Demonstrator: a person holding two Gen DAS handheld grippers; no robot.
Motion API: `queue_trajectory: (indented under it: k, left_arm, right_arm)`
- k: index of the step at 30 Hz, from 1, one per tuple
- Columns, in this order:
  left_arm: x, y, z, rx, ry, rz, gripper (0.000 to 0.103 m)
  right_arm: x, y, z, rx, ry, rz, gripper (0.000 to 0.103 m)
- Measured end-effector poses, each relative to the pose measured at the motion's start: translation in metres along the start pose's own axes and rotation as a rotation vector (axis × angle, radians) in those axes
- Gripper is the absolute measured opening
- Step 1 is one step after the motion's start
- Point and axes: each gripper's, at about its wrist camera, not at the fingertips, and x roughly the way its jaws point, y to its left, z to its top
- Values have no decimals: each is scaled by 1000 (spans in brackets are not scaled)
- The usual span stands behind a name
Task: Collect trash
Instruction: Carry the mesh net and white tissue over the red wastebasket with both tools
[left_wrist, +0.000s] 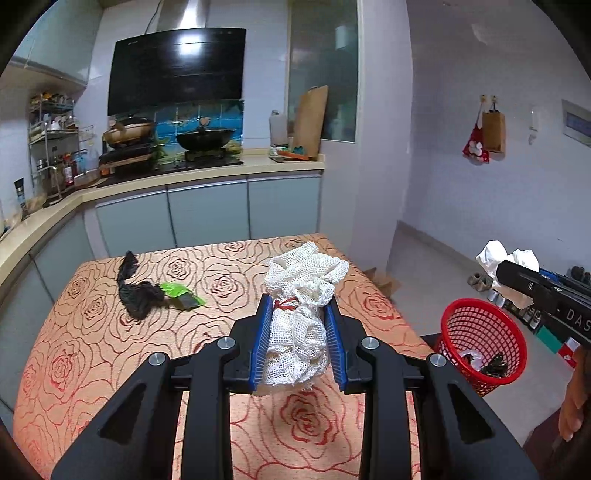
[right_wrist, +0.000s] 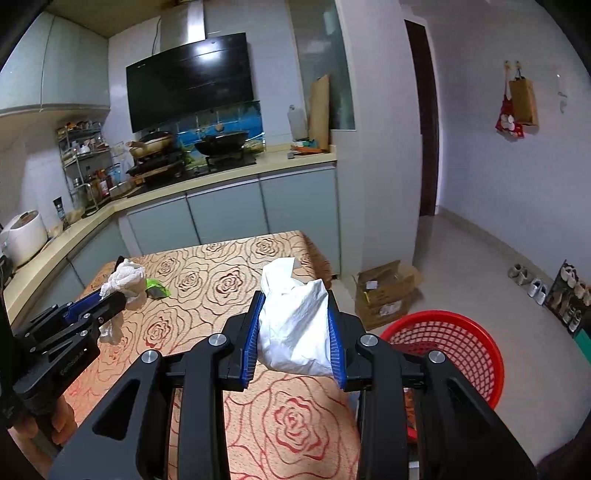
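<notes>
Transport step: left gripper (left_wrist: 298, 328) clamps white mesh net bundle (left_wrist: 301, 302), right gripper (right_wrist: 293, 328) clamps crumpled white plastic bag (right_wrist: 295, 325); next, swing both over red plastic mesh basket (right_wrist: 443, 343) and release.

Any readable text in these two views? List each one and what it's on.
"DAS", cut off by the frame edge: white letters on the black body of the right gripper.
Embossed wording on the left gripper body: too blurred to read.
Bottle labels on the counter rack: too small to read.
</notes>
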Motion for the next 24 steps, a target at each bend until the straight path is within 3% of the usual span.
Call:
queue_trajectory:
  k: [24]
  left_arm:
    - [33,-98,3,114,43,-190,27]
  right_arm:
    - [-14,-82,-15,107,3,-147,31]
